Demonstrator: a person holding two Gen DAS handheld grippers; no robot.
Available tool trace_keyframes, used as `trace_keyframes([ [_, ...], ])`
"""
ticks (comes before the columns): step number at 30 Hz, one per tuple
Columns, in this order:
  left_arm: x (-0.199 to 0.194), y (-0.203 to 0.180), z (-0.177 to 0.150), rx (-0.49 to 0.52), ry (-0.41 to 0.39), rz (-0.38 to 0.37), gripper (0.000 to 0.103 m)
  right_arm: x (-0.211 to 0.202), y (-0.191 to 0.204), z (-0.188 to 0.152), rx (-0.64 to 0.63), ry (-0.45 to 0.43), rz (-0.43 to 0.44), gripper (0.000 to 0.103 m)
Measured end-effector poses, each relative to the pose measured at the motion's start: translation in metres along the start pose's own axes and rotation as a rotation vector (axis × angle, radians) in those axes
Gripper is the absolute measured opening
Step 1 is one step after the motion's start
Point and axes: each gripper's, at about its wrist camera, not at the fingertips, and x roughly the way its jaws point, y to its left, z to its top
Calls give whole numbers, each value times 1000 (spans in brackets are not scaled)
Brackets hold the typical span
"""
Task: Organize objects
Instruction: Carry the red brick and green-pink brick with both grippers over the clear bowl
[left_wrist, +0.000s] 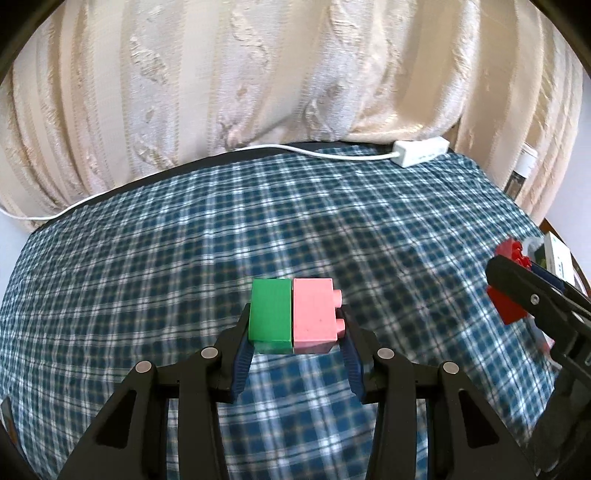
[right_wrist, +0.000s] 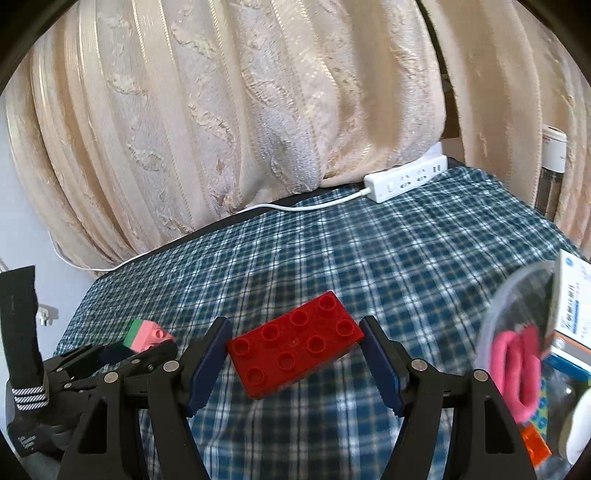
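Green brick (left_wrist: 269, 314) against pink brick (left_wrist: 314, 314), red brick (right_wrist: 295, 343), blue-and-white checked cloth (left_wrist: 147, 277), cream patterned curtain (left_wrist: 221, 74).

A home room: cream patterned curtains (right_wrist: 236, 110) hang behind a worktop under checked cloth (right_wrist: 369, 266), with a power strip (right_wrist: 404, 178).

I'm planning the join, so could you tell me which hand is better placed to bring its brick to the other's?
Probably the right: its gripper holds the red brick studs-up, while the left gripper clamps the green-and-pink pair.
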Motion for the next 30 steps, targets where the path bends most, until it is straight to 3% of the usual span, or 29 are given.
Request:
trace_keyframes([
  [30,1,-129,-4,219,32,-147,44,-107,-133,-37,137,-98,-288,74],
])
